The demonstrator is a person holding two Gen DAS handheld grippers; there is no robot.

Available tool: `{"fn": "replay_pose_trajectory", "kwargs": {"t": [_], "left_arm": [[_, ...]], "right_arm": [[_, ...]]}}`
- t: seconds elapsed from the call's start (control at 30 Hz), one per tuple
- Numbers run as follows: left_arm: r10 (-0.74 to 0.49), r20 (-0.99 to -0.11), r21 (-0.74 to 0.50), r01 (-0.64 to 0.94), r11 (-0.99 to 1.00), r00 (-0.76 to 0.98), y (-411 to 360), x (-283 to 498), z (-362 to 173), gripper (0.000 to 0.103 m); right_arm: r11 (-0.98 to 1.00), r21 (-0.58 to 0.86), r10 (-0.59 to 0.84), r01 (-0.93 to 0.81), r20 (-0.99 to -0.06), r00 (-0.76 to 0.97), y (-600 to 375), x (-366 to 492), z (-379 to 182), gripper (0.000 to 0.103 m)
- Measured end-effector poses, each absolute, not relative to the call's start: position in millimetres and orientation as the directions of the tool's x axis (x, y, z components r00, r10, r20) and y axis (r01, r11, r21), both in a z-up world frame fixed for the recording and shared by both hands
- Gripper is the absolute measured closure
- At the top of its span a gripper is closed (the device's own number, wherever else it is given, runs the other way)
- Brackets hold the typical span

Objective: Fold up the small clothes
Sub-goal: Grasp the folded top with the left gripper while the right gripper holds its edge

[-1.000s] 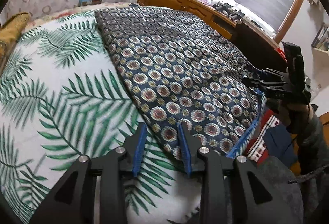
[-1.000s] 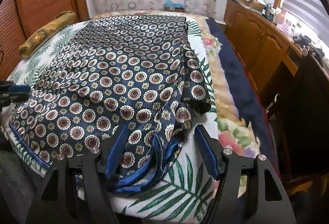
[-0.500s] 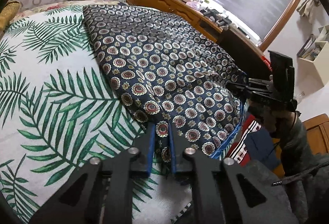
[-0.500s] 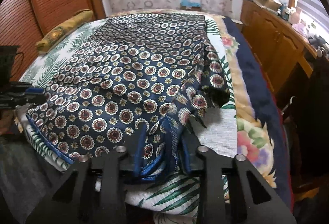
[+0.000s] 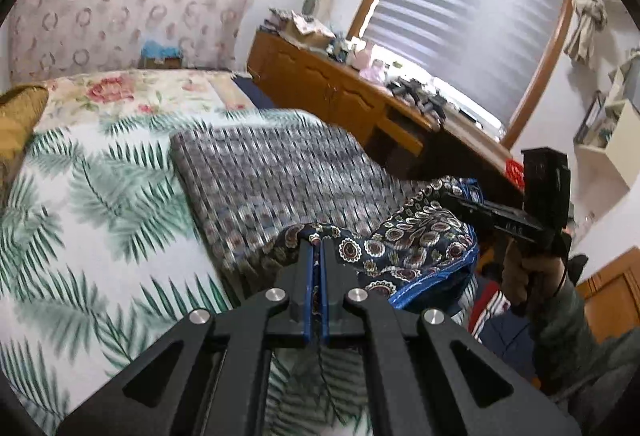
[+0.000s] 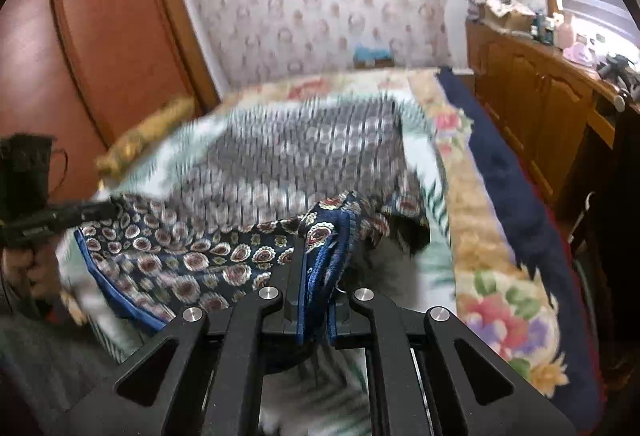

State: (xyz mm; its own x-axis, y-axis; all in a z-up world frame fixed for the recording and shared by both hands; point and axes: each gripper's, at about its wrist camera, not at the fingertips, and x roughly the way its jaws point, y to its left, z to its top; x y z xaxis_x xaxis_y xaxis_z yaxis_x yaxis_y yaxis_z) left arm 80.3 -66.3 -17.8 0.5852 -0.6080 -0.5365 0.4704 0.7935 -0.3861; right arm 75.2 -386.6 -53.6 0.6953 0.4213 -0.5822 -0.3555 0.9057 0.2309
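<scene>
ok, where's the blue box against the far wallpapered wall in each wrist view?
Left wrist: blue box upper left, behind the floral bedspread's far end.
Right wrist: blue box upper centre, above the bed's far edge.
Shared landmark: wooden cabinet, to the right of the box in both.

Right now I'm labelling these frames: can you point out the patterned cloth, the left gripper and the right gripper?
patterned cloth point(image 5: 400, 248): left wrist view, lifted near edge between the grippers.
left gripper point(image 5: 316, 250): left wrist view, fingertips shut on the cloth's corner.
right gripper point(image 6: 326, 236): right wrist view, fingertips pinching the blue-trimmed corner.
</scene>
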Motion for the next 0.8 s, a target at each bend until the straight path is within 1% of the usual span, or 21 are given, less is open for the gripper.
{"fn": "replay_pose_trajectory", "kwargs": {"t": [0.13,0.3,0.53,0.8], "left_arm": [[-0.576,-0.528,-0.365,0.446,0.818,0.624,-59,108,-10,0.103],[-0.539,-0.544,-0.350,0.410,0.842,0.643,-54,145,-15,0.103],[-0.510,-0.574,-0.325,0.394,0.860,0.641,-52,174,-30,0.103],[-0.494,-0.604,-0.299,0.396,0.868,0.626,-57,194,-39,0.103]], "right_arm": [[0.905,0.235,0.424,-0.355,-0.555,0.716,-380,100,-38,0.098],[0.919,0.186,0.389,-0.347,-0.572,0.723,-366,140,-28,0.098],[0.934,0.139,0.343,-0.329,-0.601,0.721,-352,180,-38,0.096],[0.939,0.141,0.330,-0.313,-0.621,0.711,-358,202,-54,0.096]]}}
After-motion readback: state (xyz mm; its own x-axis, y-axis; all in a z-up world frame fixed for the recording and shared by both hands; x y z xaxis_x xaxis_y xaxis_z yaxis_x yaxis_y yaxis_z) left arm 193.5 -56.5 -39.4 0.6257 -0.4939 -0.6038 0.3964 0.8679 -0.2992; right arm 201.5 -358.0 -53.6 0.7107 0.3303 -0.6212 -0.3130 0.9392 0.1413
